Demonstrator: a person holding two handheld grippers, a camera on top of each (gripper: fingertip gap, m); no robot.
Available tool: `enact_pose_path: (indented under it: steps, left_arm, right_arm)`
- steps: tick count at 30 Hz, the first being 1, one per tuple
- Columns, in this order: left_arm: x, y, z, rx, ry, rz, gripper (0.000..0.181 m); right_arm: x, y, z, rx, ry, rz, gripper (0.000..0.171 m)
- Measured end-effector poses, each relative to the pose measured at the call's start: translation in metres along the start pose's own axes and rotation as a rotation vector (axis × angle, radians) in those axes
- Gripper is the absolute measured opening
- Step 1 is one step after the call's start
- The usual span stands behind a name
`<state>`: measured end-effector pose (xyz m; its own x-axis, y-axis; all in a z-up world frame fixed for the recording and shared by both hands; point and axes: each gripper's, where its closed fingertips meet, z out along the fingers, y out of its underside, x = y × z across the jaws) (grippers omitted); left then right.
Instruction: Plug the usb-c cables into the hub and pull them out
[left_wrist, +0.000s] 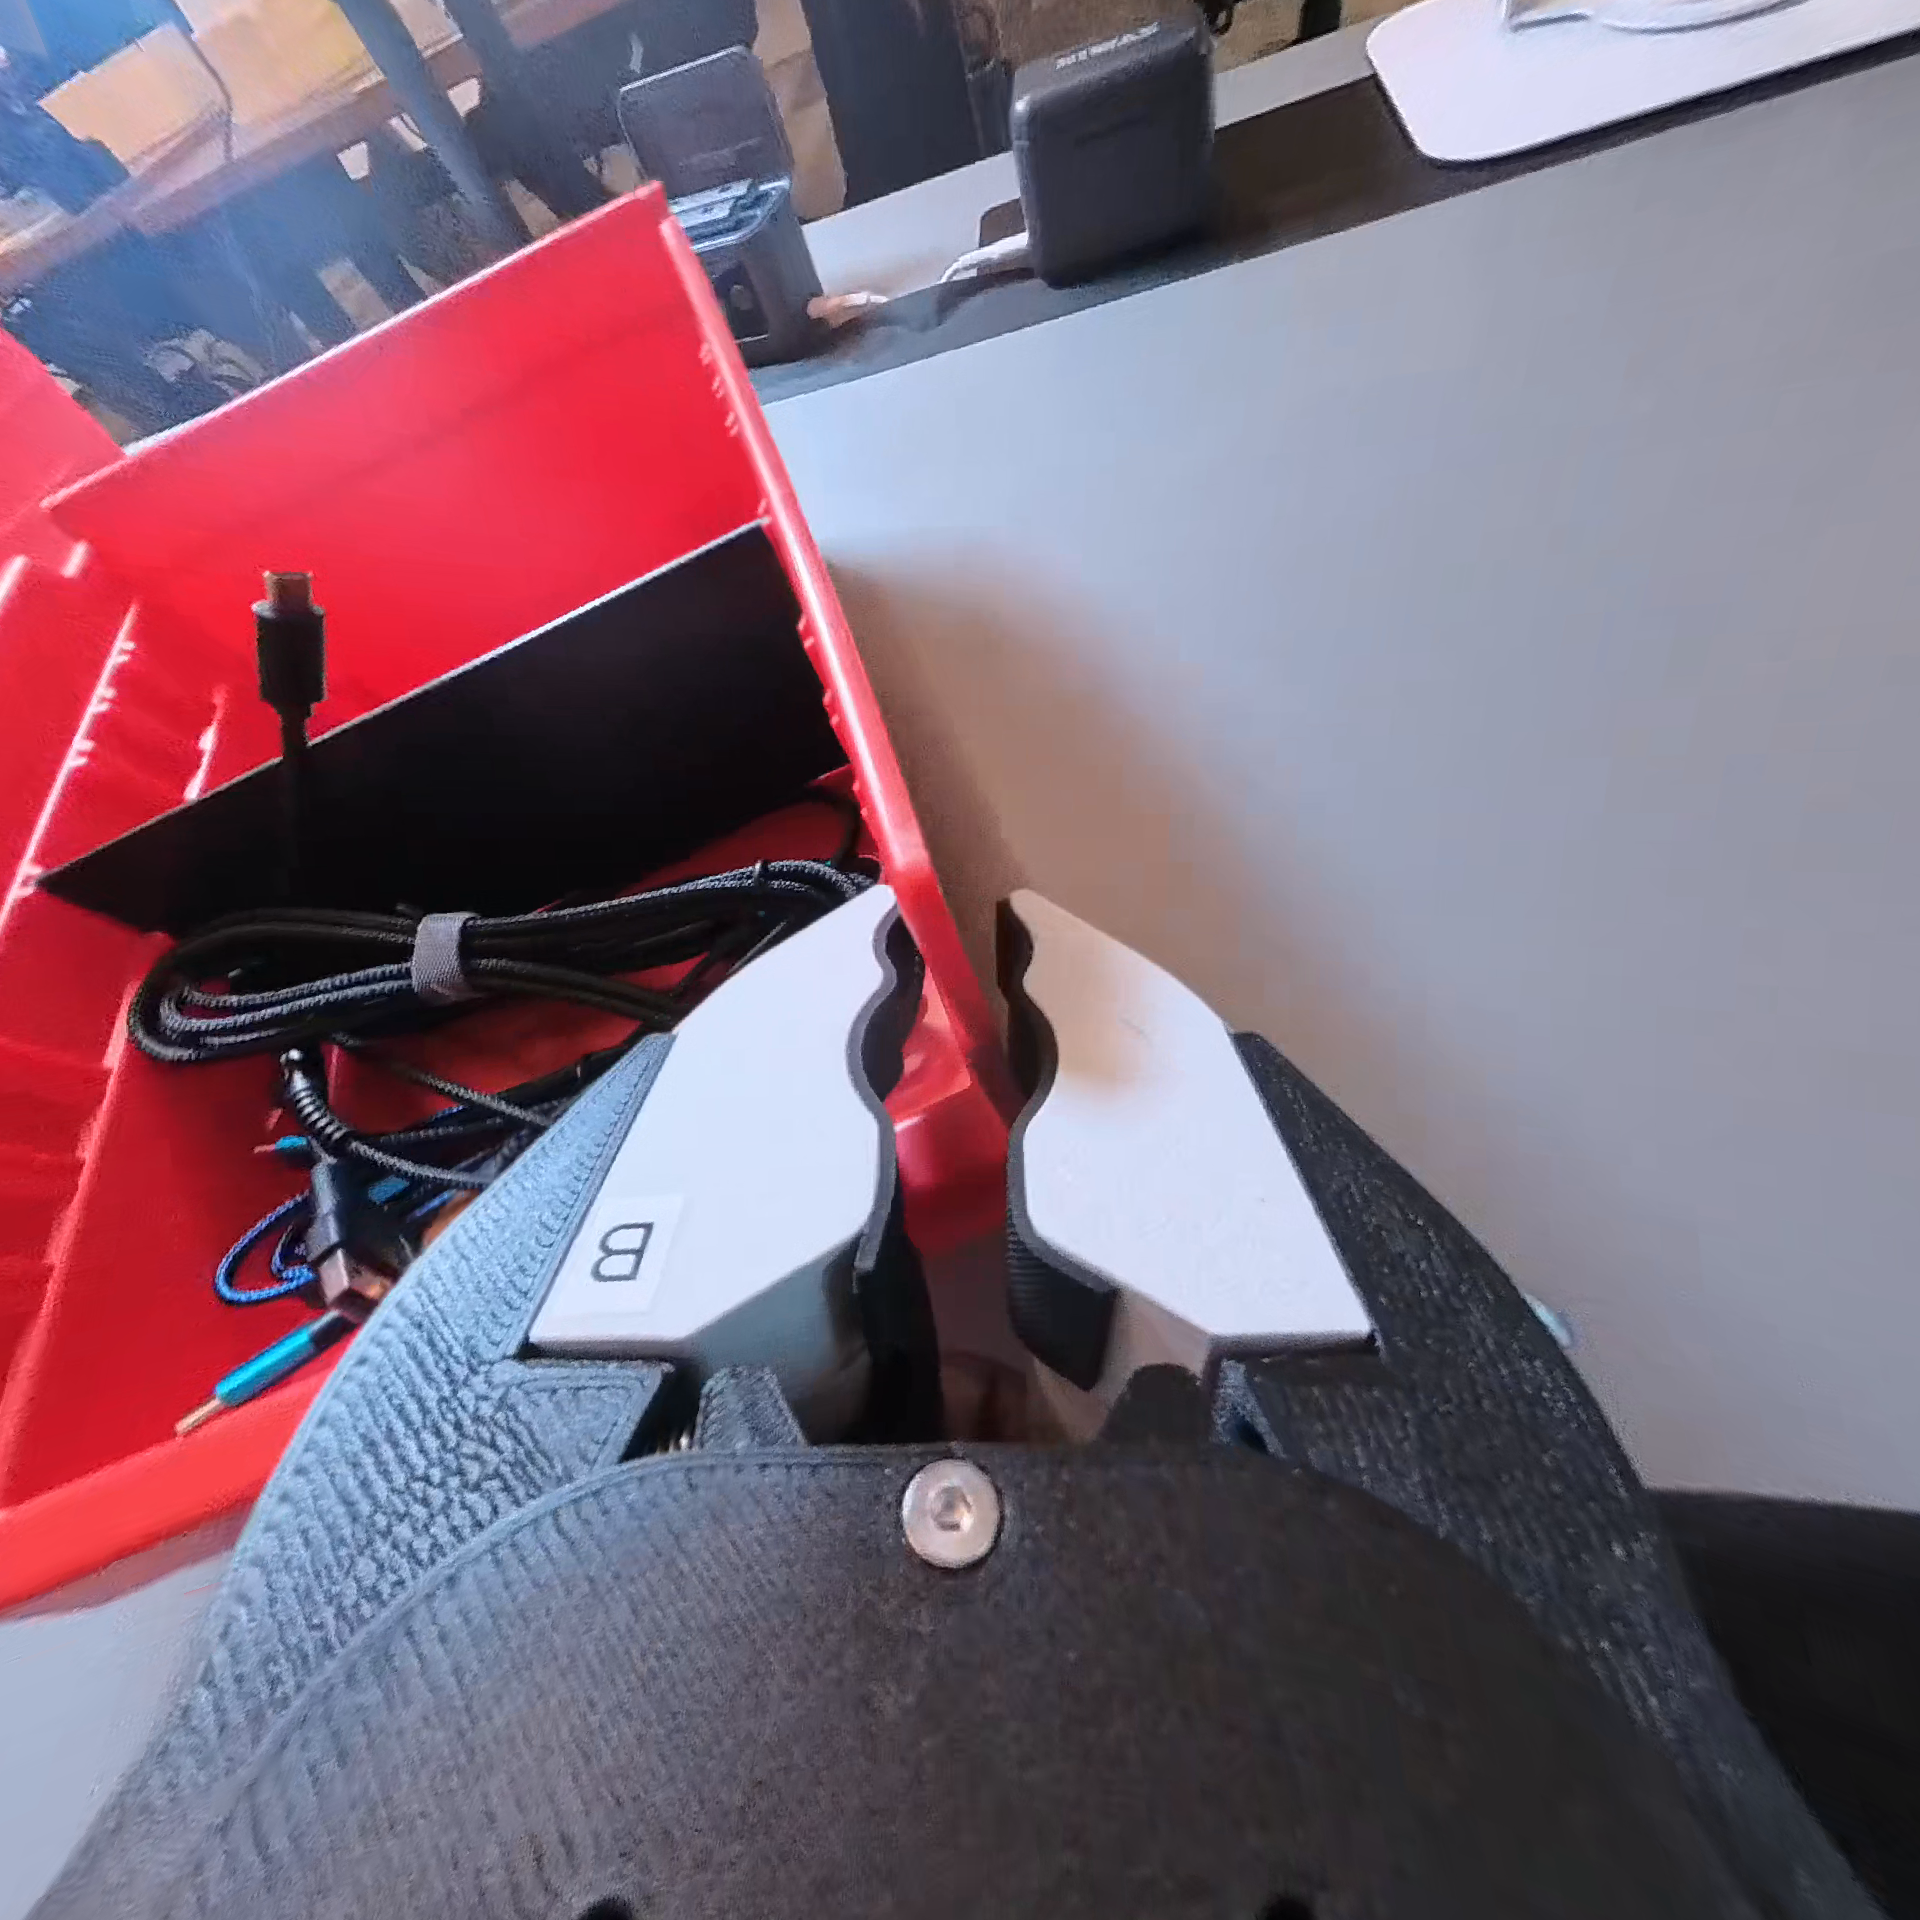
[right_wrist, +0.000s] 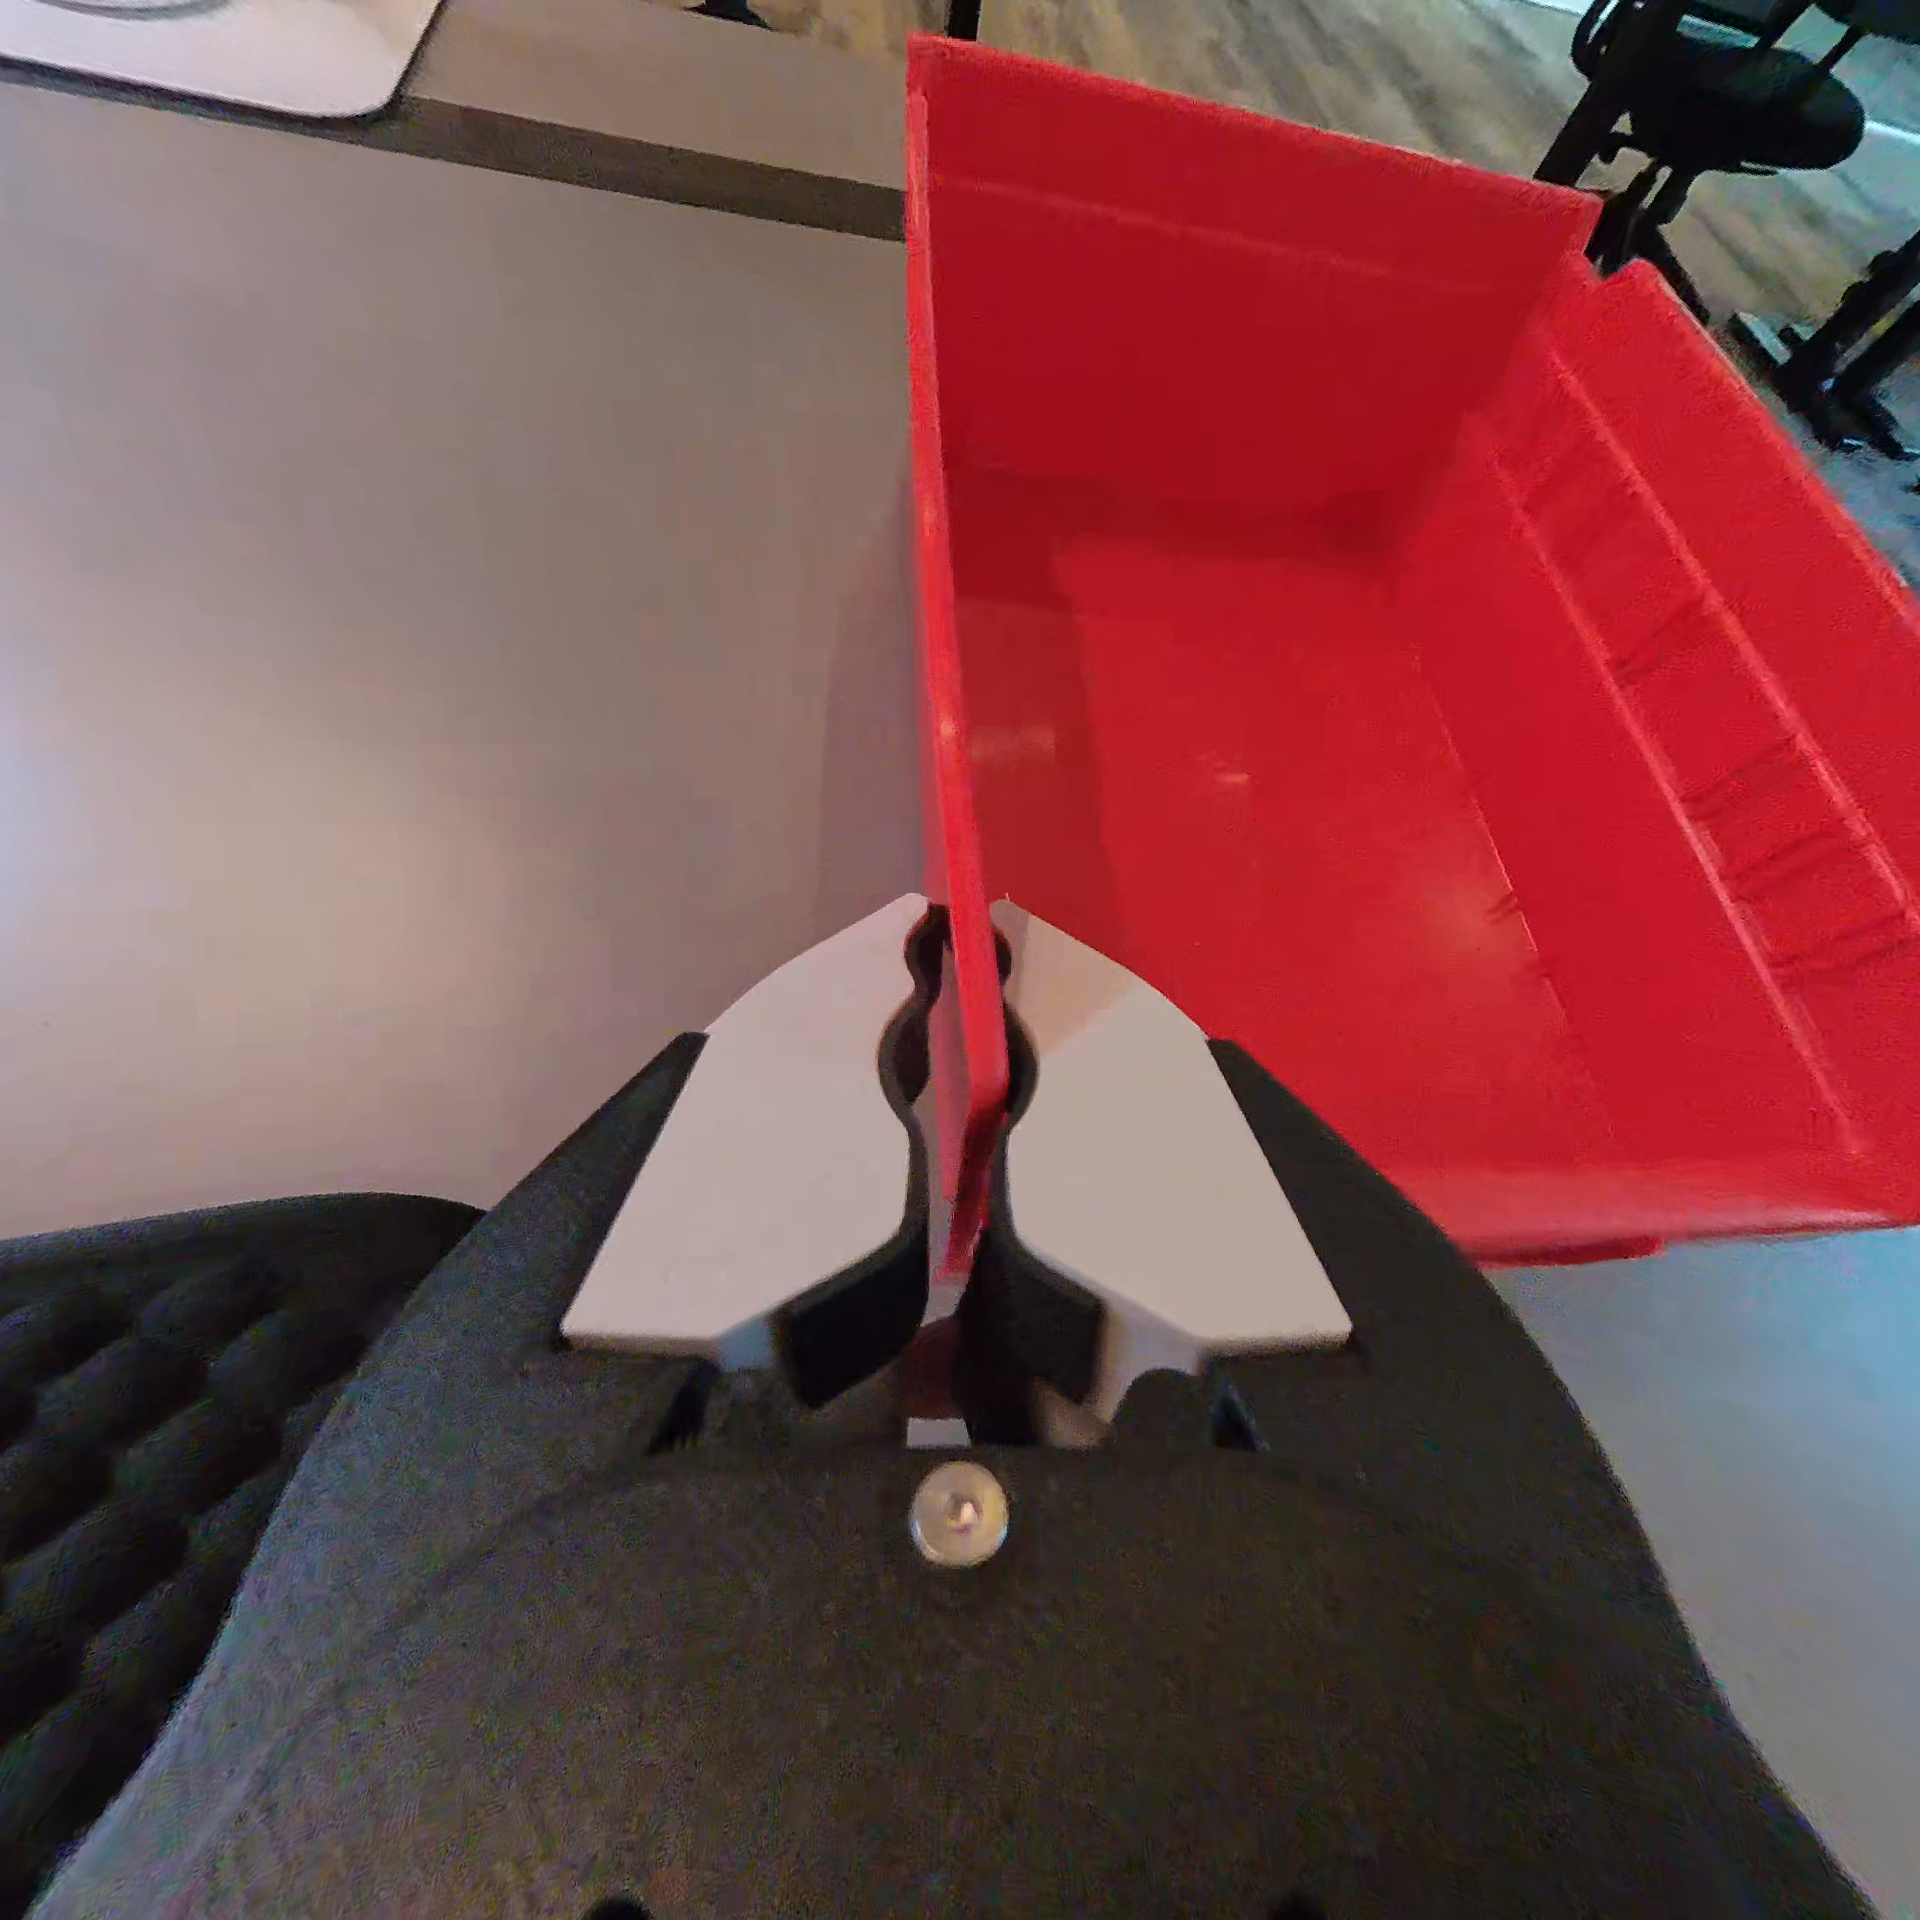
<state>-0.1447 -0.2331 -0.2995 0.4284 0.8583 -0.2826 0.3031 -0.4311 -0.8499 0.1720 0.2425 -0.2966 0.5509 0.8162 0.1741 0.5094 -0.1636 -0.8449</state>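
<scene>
In the left wrist view a red bin (left_wrist: 436, 488) holds a bundled black braided cable (left_wrist: 447, 966), a blue braided cable (left_wrist: 255, 1262) with a blue plug (left_wrist: 270, 1363), and loose black plugs. A black usb-c plug (left_wrist: 291, 634) stands upright behind a black divider (left_wrist: 499, 748). My left gripper (left_wrist: 951, 914) straddles this bin's right wall and looks closed on it. In the right wrist view my right gripper (right_wrist: 961, 914) is shut on the left wall of an empty red bin (right_wrist: 1299, 727). I see no hub that I can be sure of.
The bins stand on a grey table (left_wrist: 1403, 727). Two black box-shaped devices (left_wrist: 1117, 145) sit at its far edge, with a white mat (left_wrist: 1538, 83) beyond. Another red bin (right_wrist: 1766, 675) adjoins the empty one on the right. A black chair (right_wrist: 1714, 114) stands behind. The gap from one gripper's tips to the other's is roughly 55 centimeters.
</scene>
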Motion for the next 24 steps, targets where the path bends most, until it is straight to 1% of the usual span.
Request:
enact_pose_path:
  steps: [3, 4, 5, 6, 7, 8, 9, 11, 14, 17, 19, 21, 24]
  left_arm:
    - [-0.013, 0.008, -0.01, 0.013, 0.006, -0.029, 0.011]
    - [-0.016, 0.01, -0.012, 0.016, 0.004, -0.028, 0.011]
    - [-0.018, 0.012, -0.014, 0.023, 0.005, -0.021, 0.01]
    - [-0.018, 0.013, -0.016, 0.035, 0.011, -0.008, 0.01]
    - [-0.018, 0.013, -0.017, 0.045, 0.02, 0.003, 0.011]
    - [-0.018, 0.013, -0.017, 0.053, 0.028, 0.012, 0.012]
    - [-0.018, 0.012, -0.018, 0.061, 0.035, 0.015, 0.012]
    - [-0.017, 0.013, -0.018, 0.073, 0.048, 0.007, 0.011]
    - [-0.018, 0.014, -0.019, 0.076, 0.045, -0.012, 0.01]
    - [-0.02, 0.016, -0.023, 0.059, 0.033, -0.047, 0.007]
    - [-0.019, 0.018, -0.026, 0.056, 0.032, -0.053, 0.006]
    - [-0.017, 0.018, -0.029, 0.081, 0.027, -0.052, 0.006]
    - [-0.013, 0.019, -0.033, 0.104, 0.03, -0.016, 0.007]
  right_arm:
    - [0.003, 0.002, -0.003, 0.004, -0.019, 0.018, 0.006]
    - [0.003, 0.0, -0.006, 0.02, -0.015, 0.023, 0.016]
    - [0.002, -0.006, -0.01, 0.049, -0.008, 0.028, 0.036]
    - [-0.001, -0.015, -0.014, 0.091, -0.005, 0.025, 0.05]
    - [-0.008, -0.028, -0.019, 0.153, -0.01, 0.008, 0.058]
    - [-0.015, -0.04, -0.026, 0.223, -0.022, -0.018, 0.061]
    - [-0.026, -0.052, -0.032, 0.285, -0.048, -0.051, 0.061]
    - [-0.051, -0.07, -0.037, 0.348, -0.126, -0.103, 0.06]
    - [-0.085, -0.104, -0.035, 0.405, -0.262, -0.098, 0.059]
    - [-0.127, -0.145, -0.03, 0.5, -0.451, -0.139, 0.05]
    - [-0.148, -0.167, -0.028, 0.568, -0.525, -0.168, 0.052]
    - [-0.164, -0.175, -0.025, 0.612, -0.589, -0.193, 0.051]
    - [-0.172, -0.164, -0.025, 0.624, -0.639, -0.182, 0.05]
